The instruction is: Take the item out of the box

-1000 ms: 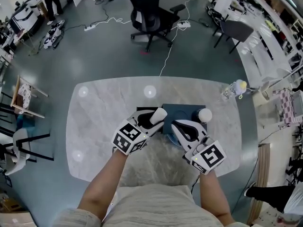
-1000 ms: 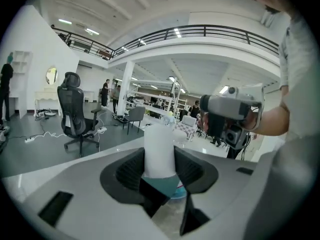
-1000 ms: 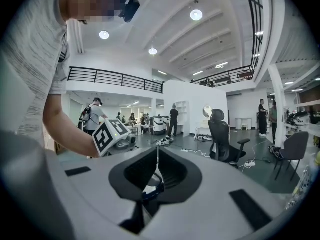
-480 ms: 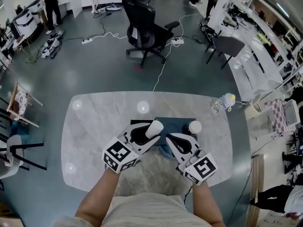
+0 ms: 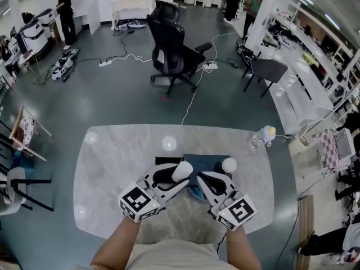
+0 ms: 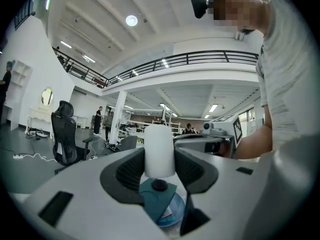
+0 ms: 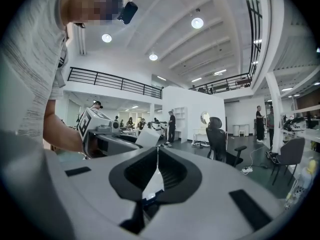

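A dark teal box [image 5: 212, 162] lies on the marble table [image 5: 112, 162]. My left gripper [image 5: 179, 176] is shut on a white cylinder [image 5: 182, 170], held just above the box's near left part. In the left gripper view the cylinder [image 6: 159, 151] stands upright between the pads, over a teal flap [image 6: 150, 196] and a blue round thing [image 6: 170, 216]. My right gripper [image 5: 207, 180] sits beside it over the box's near edge. Its jaws [image 7: 157, 170] are together with only a thin slit; I see nothing held. A second white round piece [image 5: 228, 165] stands at the box's right.
Crumpled clear plastic [image 5: 185, 221] lies on the table in front of the person. A small bottle with a yellow top [image 5: 262, 136] stands at the table's far right corner. A black office chair [image 5: 174, 52] and cables are on the floor beyond.
The head view has tilted up, so the table sits lower in the picture. Both grippers stay over the box's near edge, the left still holding the white cylinder.
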Tool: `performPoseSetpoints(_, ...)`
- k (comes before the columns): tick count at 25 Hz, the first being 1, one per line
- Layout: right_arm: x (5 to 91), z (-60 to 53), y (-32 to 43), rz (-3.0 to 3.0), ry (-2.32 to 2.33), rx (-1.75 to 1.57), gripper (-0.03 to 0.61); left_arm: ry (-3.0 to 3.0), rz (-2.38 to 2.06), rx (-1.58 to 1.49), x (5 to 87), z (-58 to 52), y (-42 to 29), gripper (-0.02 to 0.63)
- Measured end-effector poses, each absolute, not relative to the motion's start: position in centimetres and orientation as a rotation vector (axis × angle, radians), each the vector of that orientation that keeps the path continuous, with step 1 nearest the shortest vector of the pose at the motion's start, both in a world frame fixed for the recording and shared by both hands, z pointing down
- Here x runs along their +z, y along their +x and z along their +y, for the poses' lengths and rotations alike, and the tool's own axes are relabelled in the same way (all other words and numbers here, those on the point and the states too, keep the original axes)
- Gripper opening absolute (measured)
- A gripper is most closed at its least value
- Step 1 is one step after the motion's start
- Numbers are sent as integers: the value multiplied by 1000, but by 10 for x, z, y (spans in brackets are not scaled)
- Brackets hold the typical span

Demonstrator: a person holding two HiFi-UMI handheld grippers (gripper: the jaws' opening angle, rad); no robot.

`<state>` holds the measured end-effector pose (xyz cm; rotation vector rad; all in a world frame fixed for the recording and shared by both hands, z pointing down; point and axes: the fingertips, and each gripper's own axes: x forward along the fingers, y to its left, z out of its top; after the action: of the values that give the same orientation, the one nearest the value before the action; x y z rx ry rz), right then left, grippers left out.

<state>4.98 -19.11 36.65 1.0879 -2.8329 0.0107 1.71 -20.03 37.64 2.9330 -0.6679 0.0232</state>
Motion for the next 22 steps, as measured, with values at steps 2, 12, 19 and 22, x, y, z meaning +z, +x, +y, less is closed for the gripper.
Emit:
performPoseSetpoints(2,366,-191,51,-2835,1093,14,20,2938,-667,10,374,-199,16,195)
performPoseSetpoints(12,369,-186,52,-2790,1076,-14,17,2939,-661,-5,377,-196,18,195)
performPoseSetpoints(19,370,-188,50,-2782,1076,-18,17,2943,-652,-14,376,-198,16,195)
performPoseSetpoints(22,370,-187,51,-2780,1076,-18,17,2943,-653,-19,375,-197,16,195)
